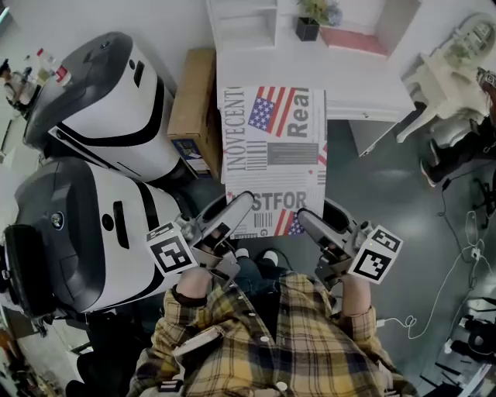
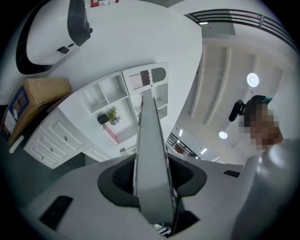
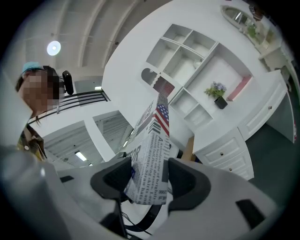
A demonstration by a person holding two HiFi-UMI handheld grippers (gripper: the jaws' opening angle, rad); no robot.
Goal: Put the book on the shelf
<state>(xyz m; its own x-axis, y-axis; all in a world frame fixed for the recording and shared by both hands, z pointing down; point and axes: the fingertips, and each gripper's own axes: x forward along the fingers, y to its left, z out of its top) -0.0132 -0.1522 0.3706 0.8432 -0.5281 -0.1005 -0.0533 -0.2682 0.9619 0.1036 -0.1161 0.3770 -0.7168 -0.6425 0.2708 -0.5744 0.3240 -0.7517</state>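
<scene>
A book [image 1: 275, 155] with a newspaper-print cover and a flag picture is held flat in the air in front of me. My left gripper [image 1: 232, 213] is shut on its near left corner and my right gripper [image 1: 314, 225] on its near right corner. In the left gripper view the book's grey edge [image 2: 151, 154] runs up between the pads of the left gripper [image 2: 152, 176]. The right gripper [image 3: 149, 180] has the printed cover [image 3: 150, 154] between its pads. The white shelf unit [image 1: 256, 23] stands just beyond the book's far edge, also seen as the shelf [image 2: 117, 96] and the shelf [image 3: 197, 65].
A potted plant [image 1: 308, 23] and a pink book [image 1: 353, 40] sit in the shelf's compartments. Two large white-and-black machines [image 1: 101, 101] [image 1: 77, 233] stand at the left, a cardboard box [image 1: 194, 101] beside the shelf. A white chair [image 1: 442, 85] and floor cables [image 1: 465, 233] are at the right.
</scene>
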